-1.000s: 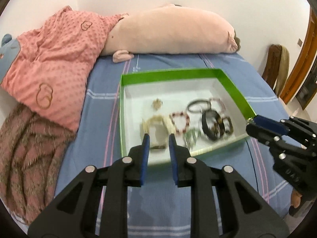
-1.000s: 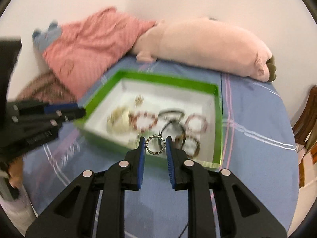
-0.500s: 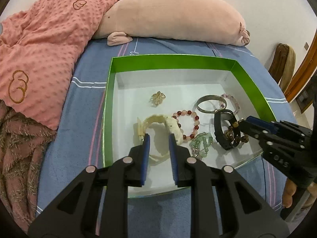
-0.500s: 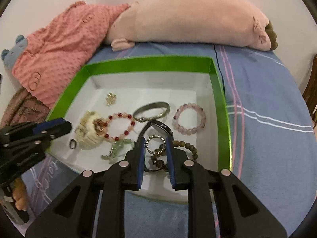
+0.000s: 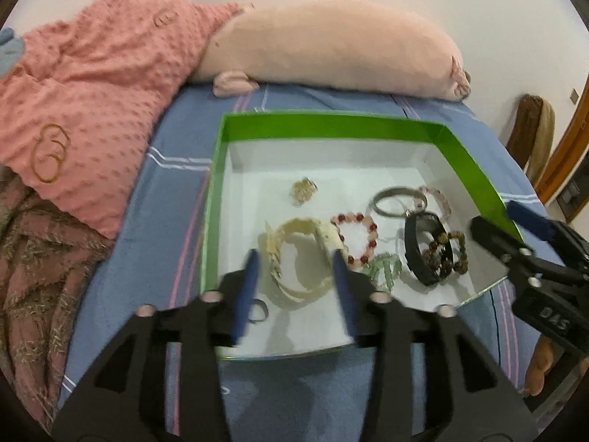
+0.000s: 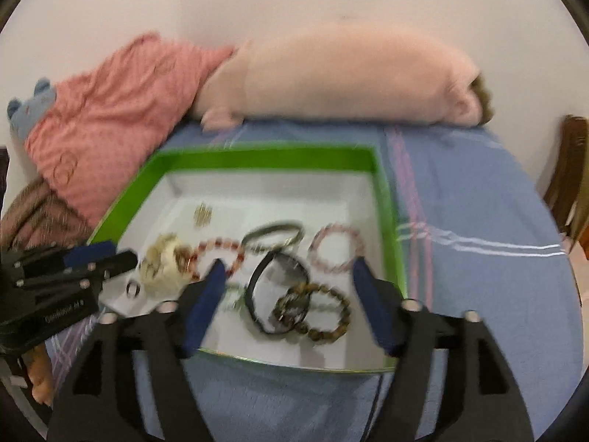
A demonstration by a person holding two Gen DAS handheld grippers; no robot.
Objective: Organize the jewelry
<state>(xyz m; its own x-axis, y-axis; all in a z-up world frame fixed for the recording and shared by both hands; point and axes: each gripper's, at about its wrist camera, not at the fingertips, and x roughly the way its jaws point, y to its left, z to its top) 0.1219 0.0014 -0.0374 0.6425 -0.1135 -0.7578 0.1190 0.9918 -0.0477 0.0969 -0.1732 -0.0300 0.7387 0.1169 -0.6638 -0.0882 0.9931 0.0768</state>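
A green-walled box (image 5: 331,123) (image 6: 265,153) with a white floor lies on the bed and holds several pieces of jewelry. My left gripper (image 5: 296,267) is open and empty above the cream bracelet (image 5: 302,258), with a small dark ring (image 5: 257,309) by its left finger. My right gripper (image 6: 289,283) is open and empty over the box's near edge. Below it a small studded ring (image 6: 292,307) lies on the black bangle (image 6: 272,294) and the brown bead bracelet (image 6: 327,316). A red bead bracelet (image 5: 355,235), a silver bangle (image 5: 397,202) and a pink bead bracelet (image 6: 337,246) lie further in.
A long pink plush pillow (image 5: 331,48) lies along the wall behind the box. A pink dotted blanket (image 5: 84,92) and a brown throw (image 5: 33,258) are heaped at the left. The box rests on a blue striped bedsheet (image 6: 460,221). A wooden chair (image 5: 530,132) stands right.
Both grippers have opened. The right one has let go of the small studded ring, which now lies in the box on the black bangle and brown beads. Both grippers pulled back slightly.
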